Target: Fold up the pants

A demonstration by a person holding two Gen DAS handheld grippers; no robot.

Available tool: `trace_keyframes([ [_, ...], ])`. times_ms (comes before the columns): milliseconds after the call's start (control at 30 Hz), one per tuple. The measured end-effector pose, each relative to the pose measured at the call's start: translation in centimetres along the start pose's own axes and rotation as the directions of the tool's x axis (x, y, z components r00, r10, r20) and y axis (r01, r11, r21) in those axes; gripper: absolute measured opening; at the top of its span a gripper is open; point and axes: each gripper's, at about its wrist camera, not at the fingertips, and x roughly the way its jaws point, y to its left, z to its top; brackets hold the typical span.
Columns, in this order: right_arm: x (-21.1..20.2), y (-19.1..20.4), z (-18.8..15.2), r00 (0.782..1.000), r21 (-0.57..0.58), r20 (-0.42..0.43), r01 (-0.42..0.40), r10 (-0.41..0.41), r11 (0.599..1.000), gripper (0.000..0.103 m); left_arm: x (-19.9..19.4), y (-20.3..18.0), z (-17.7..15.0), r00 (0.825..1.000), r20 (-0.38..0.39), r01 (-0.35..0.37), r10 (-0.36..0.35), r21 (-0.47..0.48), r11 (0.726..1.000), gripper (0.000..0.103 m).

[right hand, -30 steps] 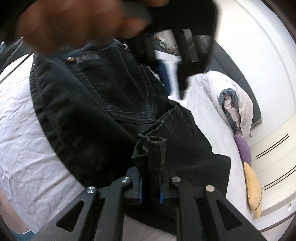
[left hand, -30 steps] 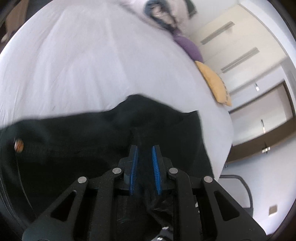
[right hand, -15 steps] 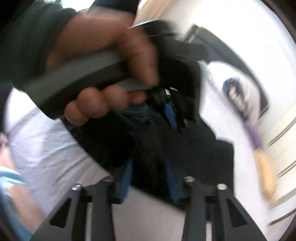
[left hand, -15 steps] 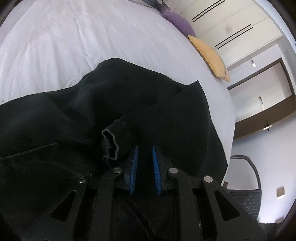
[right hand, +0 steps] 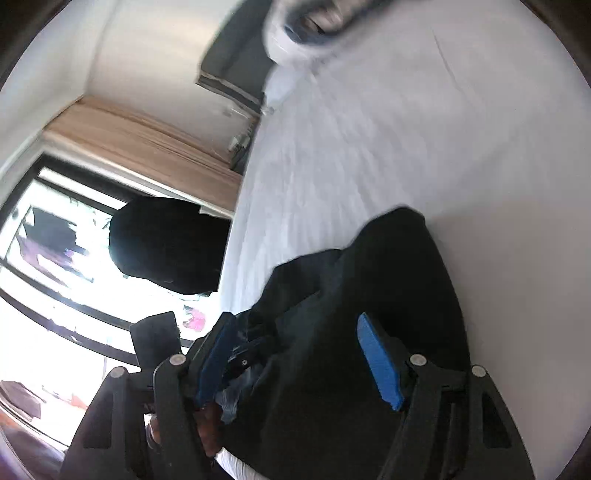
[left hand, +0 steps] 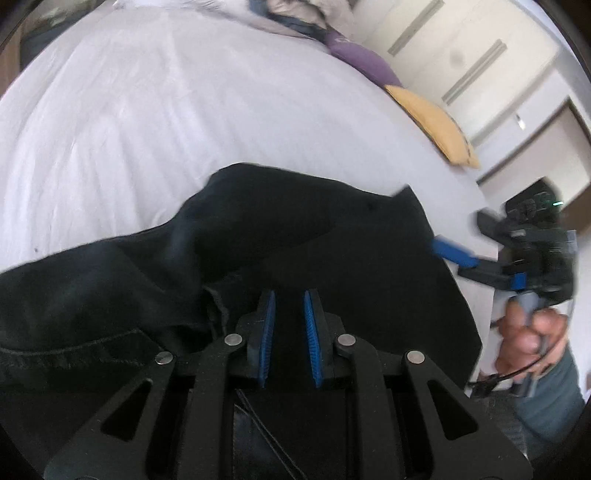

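Dark denim pants (left hand: 295, 236) lie bunched on a white bed (left hand: 184, 110). My left gripper (left hand: 290, 317) hovers low over the middle of the pants with its blue pads a small gap apart and nothing clamped between them. My right gripper (right hand: 295, 347) is wide open over the pants (right hand: 369, 295) near their right edge; it also shows in the left wrist view (left hand: 517, 258), held by a hand at the bed's right side.
A purple pillow (left hand: 362, 59) and a yellow pillow (left hand: 432, 125) lie along the bed's far right edge. A pile of bedding and clothes (left hand: 306, 14) sits at the head. White wardrobe doors (left hand: 461, 55) stand beyond. A window (right hand: 55, 277) is left of the bed.
My right gripper has let go of the pants fold and opened wide, swinging to the right side. My left gripper stays over the pants, which have settled onto the bed.
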Motion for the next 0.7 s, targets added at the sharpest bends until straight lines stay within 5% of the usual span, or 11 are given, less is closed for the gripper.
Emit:
trace_keyframes([
  [33,1.4,-1.5,0.4,0.999,0.038,-0.031,0.031,-0.030,0.999,0.069,0.2,0.6,-0.1,1.000,0.003,0.006,-0.006,-0.017,1.000,0.016],
  [100,1.7,-3.4,0.5,0.998,0.092,-0.014,0.058,-0.057,0.994,0.040,0.0,0.9,-0.5,1.000,0.010,0.020,-0.020,-0.030,0.999,0.016],
  [167,0.3,-5.1,0.8,0.997,0.180,0.040,0.062,-0.071,0.982,0.035,-0.3,0.8,-0.8,1.000,0.015,0.024,-0.024,-0.024,0.999,0.016],
  [233,-1.9,-5.6,0.3,0.989,0.228,0.099,0.089,-0.114,0.970,0.037,-1.1,1.2,-1.6,1.000,0.018,0.023,-0.023,-0.022,0.999,0.016],
  [267,-2.2,-5.2,0.1,0.988,0.212,0.097,0.097,-0.120,0.972,0.047,-1.0,0.9,-1.8,1.000,0.022,0.022,-0.022,-0.022,1.000,0.016],
  [367,-1.7,-2.2,-2.5,1.000,0.078,-0.018,0.026,-0.025,0.997,0.067,-0.7,1.8,-1.3,0.999,0.031,0.014,-0.014,-0.022,1.000,0.016],
  [467,-0.7,-1.1,-4.0,0.993,-0.048,-0.090,0.077,-0.081,0.996,0.067,-0.5,0.7,-1.1,0.999,0.036,-0.002,0.002,-0.010,1.000,0.016],
  [600,-2.5,-2.8,-5.2,0.997,0.064,-0.075,-0.023,0.028,0.998,0.067,-0.6,-0.2,-1.0,0.999,0.039,-0.015,0.015,-0.003,1.000,0.016],
  [700,-2.4,-2.0,-6.0,0.985,-0.022,-0.174,-0.019,0.015,1.000,0.067,-0.6,-0.3,-1.0,0.999,0.042,-0.014,0.014,-0.004,1.000,0.016],
])
